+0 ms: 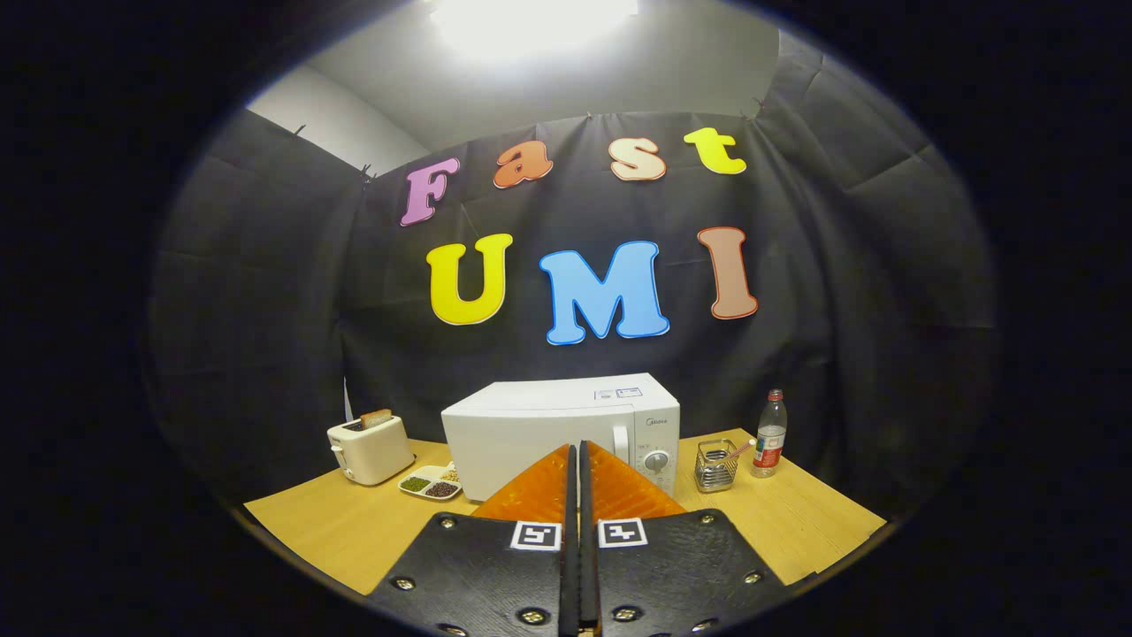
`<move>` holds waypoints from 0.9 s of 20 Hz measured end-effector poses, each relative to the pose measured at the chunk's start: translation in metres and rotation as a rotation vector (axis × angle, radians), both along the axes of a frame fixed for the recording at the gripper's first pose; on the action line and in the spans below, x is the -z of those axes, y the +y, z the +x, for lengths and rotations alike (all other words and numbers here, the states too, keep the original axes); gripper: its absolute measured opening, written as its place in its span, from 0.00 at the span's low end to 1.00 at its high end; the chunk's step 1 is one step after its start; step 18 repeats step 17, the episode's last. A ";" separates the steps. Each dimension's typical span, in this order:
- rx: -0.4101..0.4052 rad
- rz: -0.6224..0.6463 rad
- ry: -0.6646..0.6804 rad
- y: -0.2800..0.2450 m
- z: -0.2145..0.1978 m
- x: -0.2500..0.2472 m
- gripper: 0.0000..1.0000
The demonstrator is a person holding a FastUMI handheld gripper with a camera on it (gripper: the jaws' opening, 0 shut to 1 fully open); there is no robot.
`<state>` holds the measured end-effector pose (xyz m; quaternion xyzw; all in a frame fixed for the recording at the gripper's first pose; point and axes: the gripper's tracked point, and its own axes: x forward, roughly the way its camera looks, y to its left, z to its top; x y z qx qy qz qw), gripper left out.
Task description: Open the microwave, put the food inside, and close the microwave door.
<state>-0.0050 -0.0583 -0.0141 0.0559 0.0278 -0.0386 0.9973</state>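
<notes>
One microwave [548,433] is sitting door shut on one wooden table [354,531], with one toaster [370,449] holding one slice of bread [376,418] and one divided dish [431,482] showing three filled compartments lying beside it. One wire basket [715,466] and one bottle [769,435] are standing on the other side. One gripper [579,451], two fingers lying pressed together, gripping nothing.
</notes>
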 end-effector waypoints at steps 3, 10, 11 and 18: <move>0.046 -0.005 -0.030 -0.004 -0.007 -0.013 0.70; 0.059 -0.119 -0.022 0.005 -0.022 -0.022 0.99; 0.053 -0.120 -0.027 0.008 -0.022 -0.024 0.99; 0.016 -0.111 -0.036 0.020 -0.027 -0.028 0.99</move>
